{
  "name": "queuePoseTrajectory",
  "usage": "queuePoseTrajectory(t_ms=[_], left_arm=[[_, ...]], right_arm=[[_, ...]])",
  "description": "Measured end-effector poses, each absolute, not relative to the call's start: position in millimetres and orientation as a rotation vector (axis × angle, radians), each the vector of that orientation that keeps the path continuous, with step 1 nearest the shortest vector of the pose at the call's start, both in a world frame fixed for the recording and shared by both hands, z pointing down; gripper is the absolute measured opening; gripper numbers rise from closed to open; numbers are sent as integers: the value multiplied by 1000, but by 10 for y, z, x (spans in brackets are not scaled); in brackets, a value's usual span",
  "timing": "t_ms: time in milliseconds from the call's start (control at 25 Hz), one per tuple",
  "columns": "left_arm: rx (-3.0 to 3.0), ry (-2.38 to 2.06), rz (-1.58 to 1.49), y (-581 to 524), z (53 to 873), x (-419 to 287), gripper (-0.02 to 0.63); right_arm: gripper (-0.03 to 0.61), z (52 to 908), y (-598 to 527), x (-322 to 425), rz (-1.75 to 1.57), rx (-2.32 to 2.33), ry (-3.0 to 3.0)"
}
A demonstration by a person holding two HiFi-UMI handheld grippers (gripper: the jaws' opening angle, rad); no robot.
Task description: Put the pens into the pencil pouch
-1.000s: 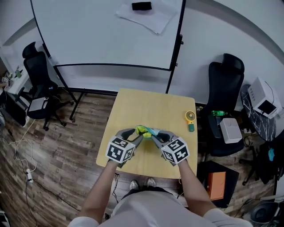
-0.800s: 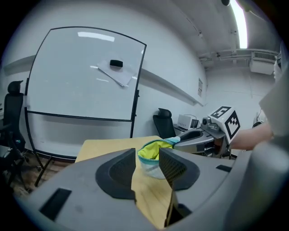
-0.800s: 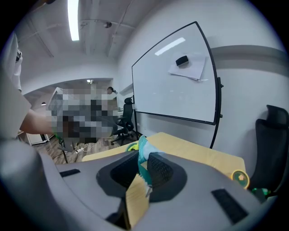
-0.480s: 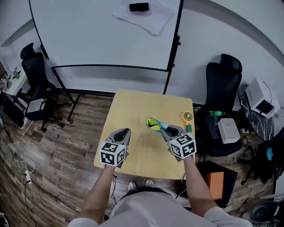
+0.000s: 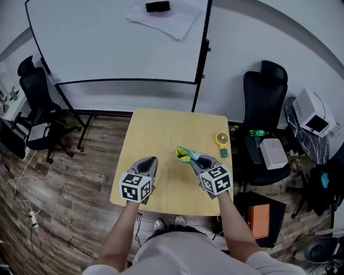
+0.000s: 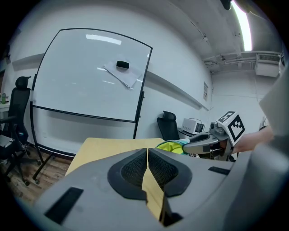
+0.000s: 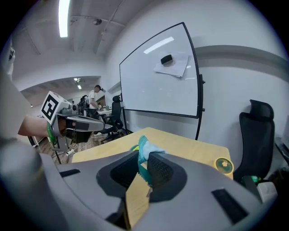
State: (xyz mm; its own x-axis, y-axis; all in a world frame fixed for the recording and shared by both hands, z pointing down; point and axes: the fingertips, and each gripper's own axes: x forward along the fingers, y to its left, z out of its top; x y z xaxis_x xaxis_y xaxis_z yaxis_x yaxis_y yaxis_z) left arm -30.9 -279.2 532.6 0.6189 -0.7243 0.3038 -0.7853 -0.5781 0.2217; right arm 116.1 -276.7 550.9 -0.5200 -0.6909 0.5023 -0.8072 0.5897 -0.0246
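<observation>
ok, left claw has let go of the pencil pouch and is sitting back on its own side of the surface. a sec ago both claws were on the pouch mid-surface; now they're well apart. the left claw's jaws have just been closing and are meeting pad to pad w/ nothing between them. right claw is the only one holding now, pinching the teal-and-yellow fabric at one end, w/ the rest of the pouch sticking out ahead of it. the pouch has drifted a bit toward the right side of the surface, towards the small yellow round fan and the little green thing beside it. no loose pens showing on the surface; can't tell if that green thing is one. so prob. the two-claw work on the pouch is over and the right claw is setting it aside or getting ready to put it down, but whether pens are inside isn't visible. writing: nothing readable. the whiteboard is blank apart from a paper sheet and a black eraser, and the claw cubes are showing only black-and-white square markers.
</observation>
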Motion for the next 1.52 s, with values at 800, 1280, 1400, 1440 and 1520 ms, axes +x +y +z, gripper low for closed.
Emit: queuePoseTrajectory(t_ms=[800,1280,1400,1440,1520], left_arm=[[2436,-1176,258,-2494,5570,-321,20],[2452,-1177,228,-2557,5478,-335,20],[2483,-1198,188,-2624,5299,-334,20],[2495,-1206,172,-2648,5223,-332,20],[2520,-1222,137,-2697,5066,-333,20]], right_arm=[[72,6397,-2511,590,541,993,-2278],[169,6009,-2554,698,459,1070,-2322],[163,5817,-2603,744,422,1107,-2348],[157,5738,-2627,764,407,1125,-2361],[140,5561,-2690,798,375,1166,-2390]])
